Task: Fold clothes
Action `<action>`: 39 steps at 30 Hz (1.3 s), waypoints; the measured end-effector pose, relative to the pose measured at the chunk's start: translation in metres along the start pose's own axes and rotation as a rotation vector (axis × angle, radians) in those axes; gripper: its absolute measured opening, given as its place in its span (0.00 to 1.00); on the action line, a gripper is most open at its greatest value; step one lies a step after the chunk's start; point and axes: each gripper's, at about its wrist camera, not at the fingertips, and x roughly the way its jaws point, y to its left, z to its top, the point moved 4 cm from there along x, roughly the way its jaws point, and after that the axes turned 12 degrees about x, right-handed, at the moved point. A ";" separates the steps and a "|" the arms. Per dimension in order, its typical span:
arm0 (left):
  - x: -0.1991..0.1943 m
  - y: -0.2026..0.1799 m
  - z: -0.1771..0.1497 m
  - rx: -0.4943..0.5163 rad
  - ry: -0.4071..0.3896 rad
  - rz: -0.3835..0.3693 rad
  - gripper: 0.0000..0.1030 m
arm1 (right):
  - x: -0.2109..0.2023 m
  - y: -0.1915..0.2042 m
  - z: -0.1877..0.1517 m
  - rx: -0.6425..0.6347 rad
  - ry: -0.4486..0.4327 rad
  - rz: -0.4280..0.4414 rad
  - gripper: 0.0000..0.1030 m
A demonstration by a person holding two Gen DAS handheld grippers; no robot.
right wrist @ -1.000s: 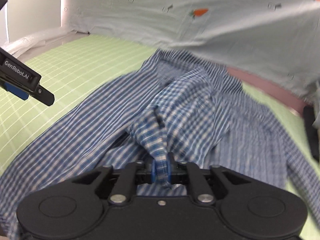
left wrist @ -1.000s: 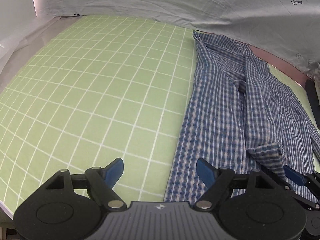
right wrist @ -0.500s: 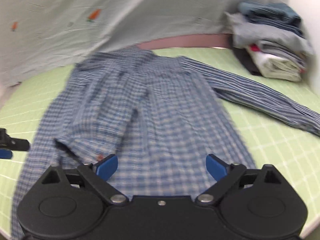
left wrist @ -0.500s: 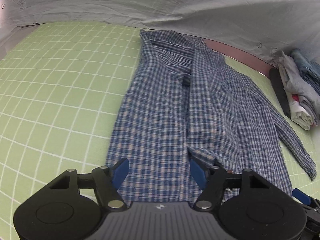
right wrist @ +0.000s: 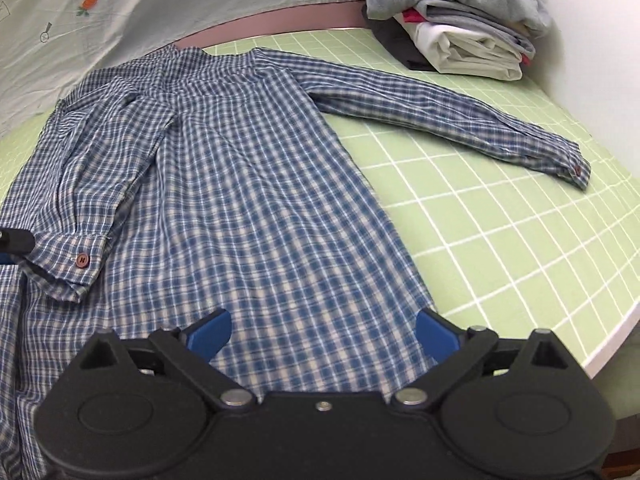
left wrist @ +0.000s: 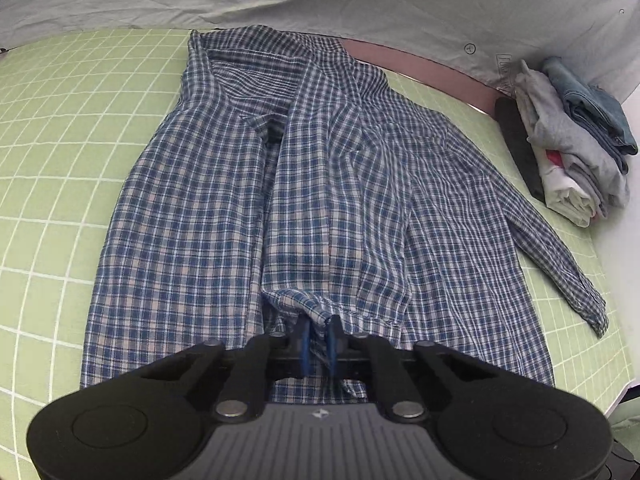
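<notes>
This looks like a staged laundry-folding station rather than a lived-in room: a table under a green grid-lined mat [left wrist: 60,160], a pale carrot-print sheet [right wrist: 120,4] hung as a backdrop, and a stack of folded clothes [right wrist: 460,32] at the table's edge.

My left gripper [left wrist: 318,338] has just closed, pinching the folded-in cuff [left wrist: 300,304] of the plaid shirt [left wrist: 248,208]. Shirt lies flat on the green grid mat [left wrist: 60,140]; folded clothes stack [left wrist: 572,148] far right.
</notes>
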 end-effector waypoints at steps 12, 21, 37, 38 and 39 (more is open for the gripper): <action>-0.065 0.007 -0.036 -0.108 -0.146 -0.026 0.00 | 0.012 0.003 -0.007 -0.035 0.036 -0.020 0.97; -0.075 0.047 -0.103 -0.290 -0.046 0.046 0.01 | 0.013 0.007 -0.014 -0.035 0.022 0.010 0.99; -0.050 0.057 -0.117 -0.243 0.122 0.034 0.17 | 0.013 0.009 -0.018 -0.031 -0.003 0.010 1.00; -0.051 0.055 -0.114 -0.229 0.128 0.042 0.24 | 0.013 0.009 -0.017 -0.031 -0.003 0.009 1.00; -0.054 0.054 -0.113 -0.210 0.127 0.054 0.39 | 0.013 0.009 -0.017 -0.029 -0.002 0.007 1.00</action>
